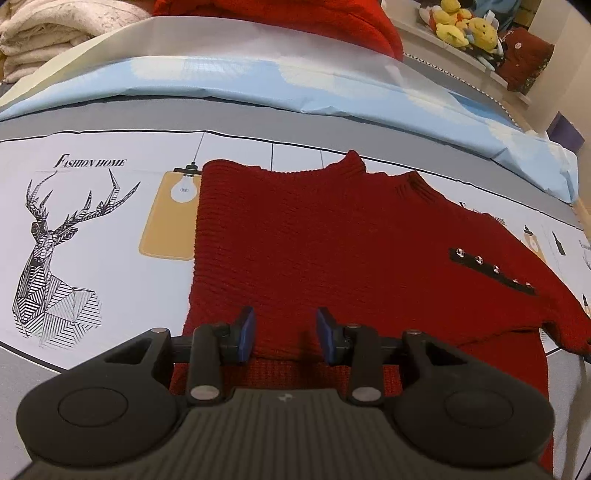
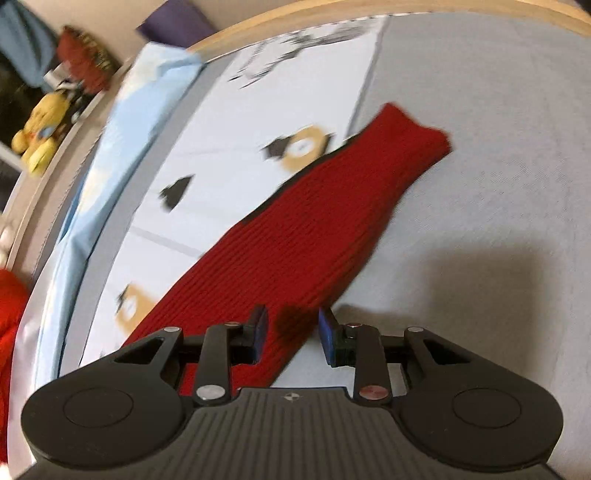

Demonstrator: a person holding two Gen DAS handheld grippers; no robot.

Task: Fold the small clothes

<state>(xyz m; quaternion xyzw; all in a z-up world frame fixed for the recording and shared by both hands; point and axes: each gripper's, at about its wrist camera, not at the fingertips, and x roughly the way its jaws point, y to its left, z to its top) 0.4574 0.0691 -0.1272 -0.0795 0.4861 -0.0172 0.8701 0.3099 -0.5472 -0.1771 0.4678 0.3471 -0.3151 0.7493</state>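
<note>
A dark red knit sweater (image 1: 325,243) lies flat on the printed bed sheet (image 1: 92,206), neck away from me, with a black strip of shiny studs (image 1: 491,269) on its right part. My left gripper (image 1: 284,332) is open and hovers over the sweater's near hem, holding nothing. In the right wrist view one red sleeve (image 2: 317,229) stretches diagonally across the sheet, cuff at the far upper right. My right gripper (image 2: 291,332) is open over the sleeve's near end, holding nothing.
A light blue folded cover (image 1: 332,85) runs across the bed behind the sweater. A bright red garment (image 1: 295,14) and cream blankets (image 1: 48,33) lie further back. Yellow plush toys (image 1: 465,26) sit on a shelf at the right. The bed's wooden edge (image 2: 406,7) curves past the sleeve.
</note>
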